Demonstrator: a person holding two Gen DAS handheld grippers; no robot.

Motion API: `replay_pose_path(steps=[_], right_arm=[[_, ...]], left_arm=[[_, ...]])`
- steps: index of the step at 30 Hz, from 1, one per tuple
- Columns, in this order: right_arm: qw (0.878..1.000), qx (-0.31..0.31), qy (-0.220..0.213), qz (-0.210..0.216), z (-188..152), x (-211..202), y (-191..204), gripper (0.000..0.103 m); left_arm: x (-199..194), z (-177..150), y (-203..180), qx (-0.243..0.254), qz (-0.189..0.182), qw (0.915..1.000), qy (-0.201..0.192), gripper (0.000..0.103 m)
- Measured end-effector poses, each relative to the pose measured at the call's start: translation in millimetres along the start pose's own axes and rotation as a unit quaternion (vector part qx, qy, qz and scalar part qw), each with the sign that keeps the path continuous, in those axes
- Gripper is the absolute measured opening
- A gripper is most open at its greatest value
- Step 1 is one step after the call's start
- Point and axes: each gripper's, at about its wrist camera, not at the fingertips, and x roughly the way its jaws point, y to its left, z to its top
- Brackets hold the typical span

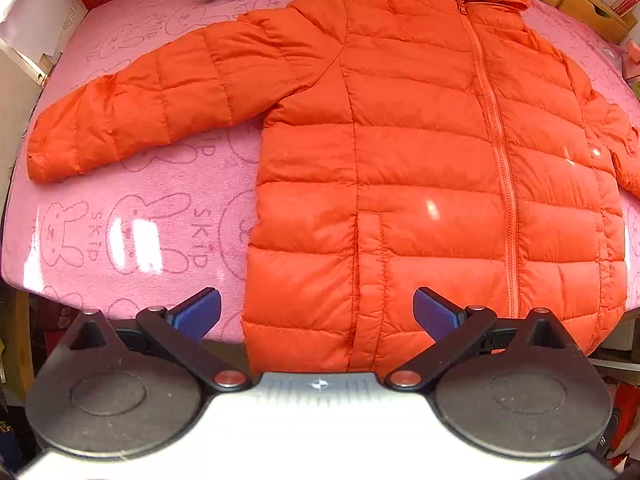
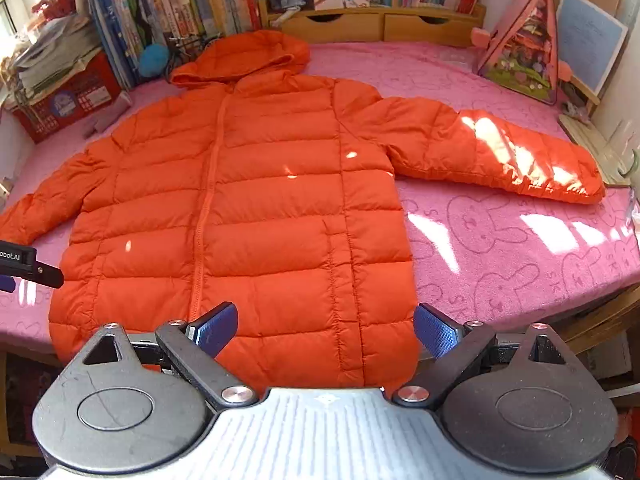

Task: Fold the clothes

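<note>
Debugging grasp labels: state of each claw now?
Left claw: open, holding nothing, above the jacket hem.
Right claw: open, holding nothing.

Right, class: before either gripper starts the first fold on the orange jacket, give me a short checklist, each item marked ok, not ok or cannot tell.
1. Orange jacket spread flat, front up: ok.
2. Zip closed: ok.
3. Both sleeves out sideways, left one, right one: ok.
4. Left gripper open, holding nothing: ok.
5. Right gripper open, holding nothing: ok.
6. Hem fully on the pink cloth: cannot tell.
</note>
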Motion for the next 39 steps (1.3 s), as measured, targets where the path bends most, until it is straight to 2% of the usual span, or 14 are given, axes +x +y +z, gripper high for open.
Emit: replay_pose_path(steps=[4, 8, 16, 28, 33, 39], right_arm=[[0.999, -0.041, 0.009, 0.025, -3.1, -5.1, 10.1, 0.096], [0.996, -0.079, 0.004, 0.033, -6.5, -12.5, 5.6, 0.096], [0.986, -0.155, -0.025, 0.046, -14.8, -43.4, -33.5, 0.101], [0.991, -0.123, -0.042, 0.042, -7.0, -85.3, -61.6, 0.103], [0.993, -0.099, -0.053, 0.020, -4.4, -104.8, -53.8, 0.103], [0.994, -0.071, -0.082, 0.020, -14.4, -134.1, -34.9, 0.103]], left_arm=[[-13.3, -19.4, -8.3, 0.010, 0.001, 0.9998, 0.015, 0.103], [-31.0, -36.3, -28.5, 0.020, 0.016, 0.9997, 0.005, 0.103], [-72.3, -64.3, -79.3, 0.026, 0.004, 0.9996, -0.008, 0.103], [-122.3, -68.0, -107.0, 0.055, 0.002, 0.9980, -0.032, 0.103], [-141.6, -68.6, -102.0, 0.087, 0.003, 0.9948, -0.053, 0.103], [-161.4, -79.6, -84.8, 0.119, -0.009, 0.9889, -0.088, 0.103]])
